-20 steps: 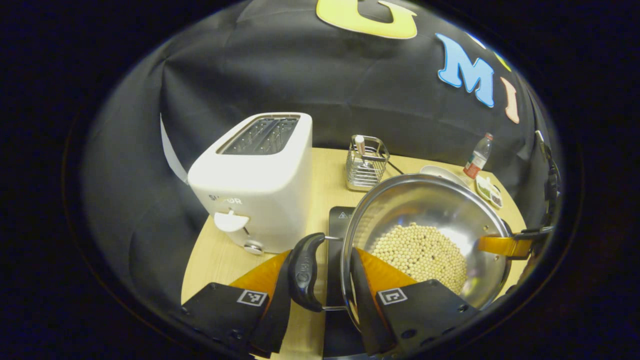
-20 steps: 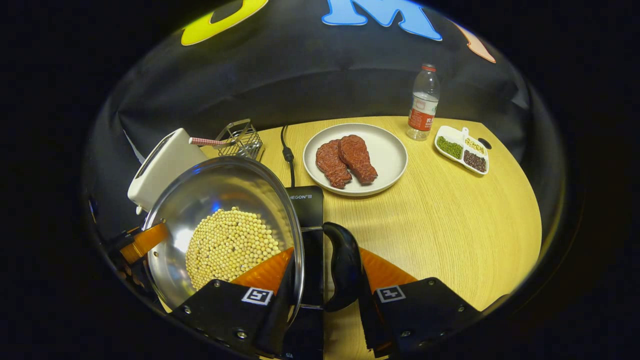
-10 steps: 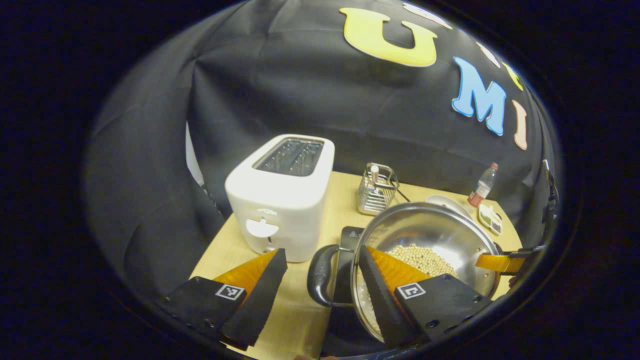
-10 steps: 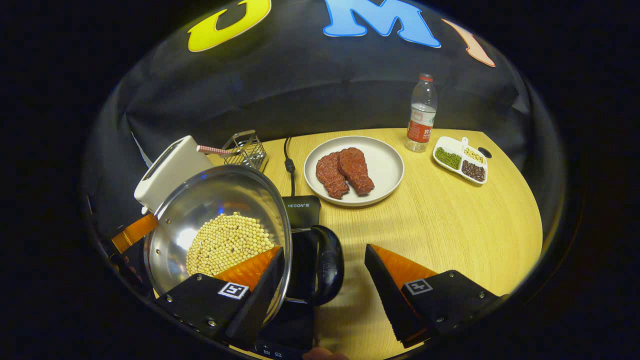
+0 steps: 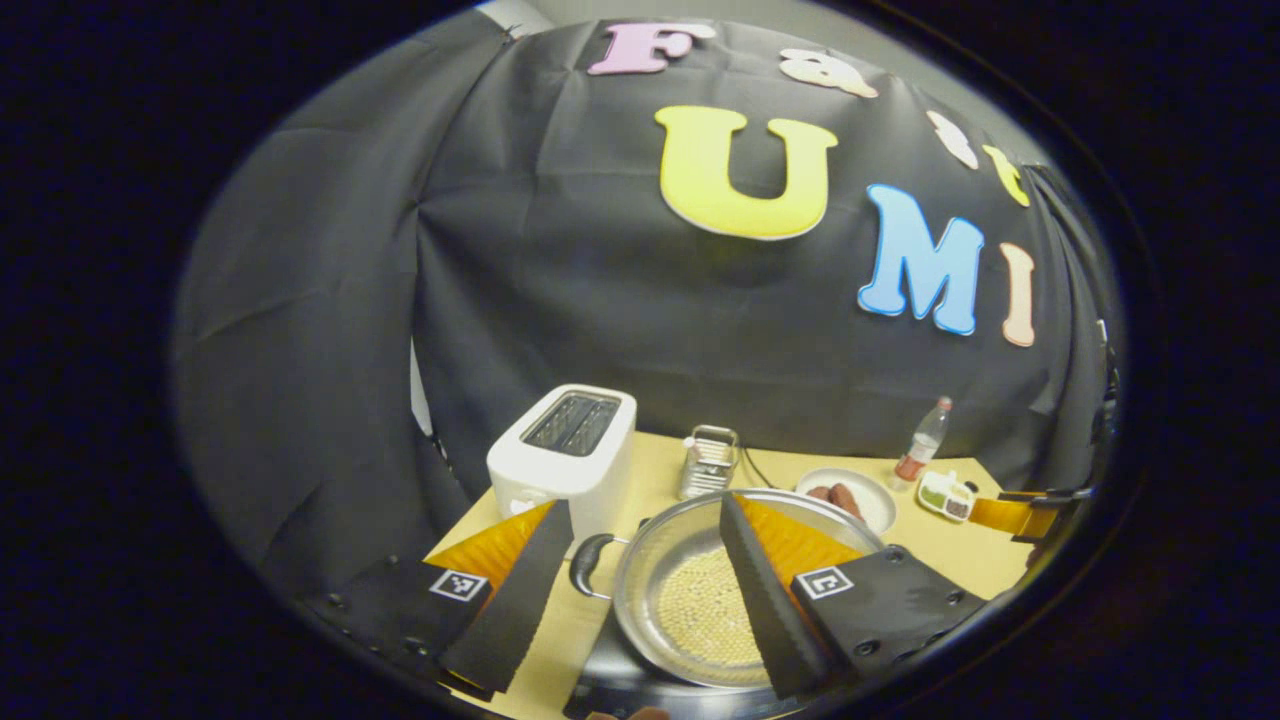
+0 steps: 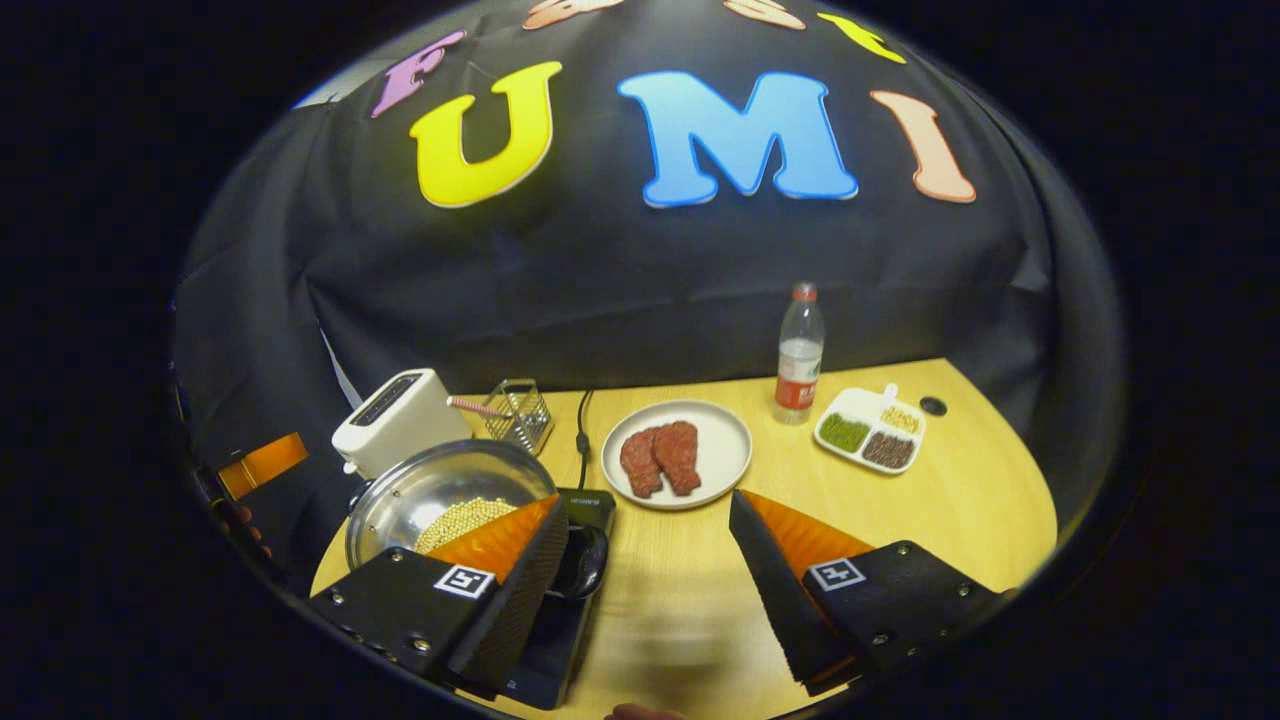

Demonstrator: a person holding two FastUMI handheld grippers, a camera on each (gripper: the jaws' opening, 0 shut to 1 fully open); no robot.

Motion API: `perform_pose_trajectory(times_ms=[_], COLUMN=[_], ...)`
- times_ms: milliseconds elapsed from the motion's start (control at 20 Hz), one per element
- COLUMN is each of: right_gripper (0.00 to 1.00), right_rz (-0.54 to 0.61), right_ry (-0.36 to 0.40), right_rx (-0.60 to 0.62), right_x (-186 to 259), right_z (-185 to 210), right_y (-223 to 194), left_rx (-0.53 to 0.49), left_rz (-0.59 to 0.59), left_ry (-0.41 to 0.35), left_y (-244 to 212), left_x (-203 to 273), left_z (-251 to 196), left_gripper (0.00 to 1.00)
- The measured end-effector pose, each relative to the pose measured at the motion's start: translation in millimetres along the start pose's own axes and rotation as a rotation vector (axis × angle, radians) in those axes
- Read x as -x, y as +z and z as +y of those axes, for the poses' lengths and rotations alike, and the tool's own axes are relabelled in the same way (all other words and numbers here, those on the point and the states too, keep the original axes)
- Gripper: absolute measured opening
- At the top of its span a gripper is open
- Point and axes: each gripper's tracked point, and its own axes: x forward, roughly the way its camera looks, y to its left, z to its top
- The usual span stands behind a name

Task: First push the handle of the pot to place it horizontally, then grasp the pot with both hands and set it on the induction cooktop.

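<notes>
Fingers apart above pot

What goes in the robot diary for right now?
pot: on induction cooktop | left gripper: open | right gripper: open | beans inside

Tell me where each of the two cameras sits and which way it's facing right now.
Left gripper view: rides the left gripper, above the table's left end, facing the wall over the pot and toaster; its open fingers show below.
Right gripper view: rides the right gripper, looking across the table at the plate and bottle; open fingers below.
Shared: pot, toaster, plate, bottle, induction cooktop.
</notes>
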Motion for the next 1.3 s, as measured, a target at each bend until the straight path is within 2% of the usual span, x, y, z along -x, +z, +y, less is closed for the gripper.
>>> perform_pose_trajectory(times_ms=[250, 300, 350, 500, 650, 750, 1000, 1150, 1300], right_gripper=[0.98, 0.98, 0.98, 0.98, 0.98, 0.98, 0.98, 0.98, 0.98], right_rz=[-0.161, -0.189, -0.217, -0.303, -0.341, -0.360, -0.398, -0.397, -0.401], right_ry=[-0.011, -0.016, -0.020, -0.056, -0.073, -0.090, -0.093, -0.066, -0.074], right_rx=[0.025, 0.029, 0.030, 0.014, 0.001, 0.001, 0.027, 0.031, 0.027], right_x=[73.9, 89.0, 105.0, 149.5, 176.3, 193.8, 220.2, 225.4, 234.0], right_z=[-58.7, -70.1, -81.1, -121.6, -154.3, -178.1, -209.9, -211.3, -211.8], right_y=[70.4, 84.0, 97.4, 132.4, 155.0, 166.4, 178.5, 180.0, 179.1], left_rx=[0.003, 0.006, 0.009, 0.017, -0.019, -0.031, -0.042, -0.027, -0.026], left_rz=[-0.143, -0.169, -0.193, -0.267, -0.322, -0.350, -0.371, -0.370, -0.380], left_ry=[-0.063, -0.073, -0.081, -0.118, -0.131, -0.132, -0.116, -0.112, -0.112], left_y=[64.0, 77.0, 88.8, 116.9, 136.7, 144.1, 143.2, 139.5, 141.2], left_x=[67.2, 80.1, 92.8, 134.4, 167.4, 185.2, 207.7, 217.0, 227.3], left_z=[-110.0, -132.0, -152.9, -209.9, -259.3, -284.3, -321.2, -329.4, -322.7], left_gripper=[0.95, 0.99, 0.97, 0.99, 0.95, 0.99, 0.96, 0.96, 0.99])
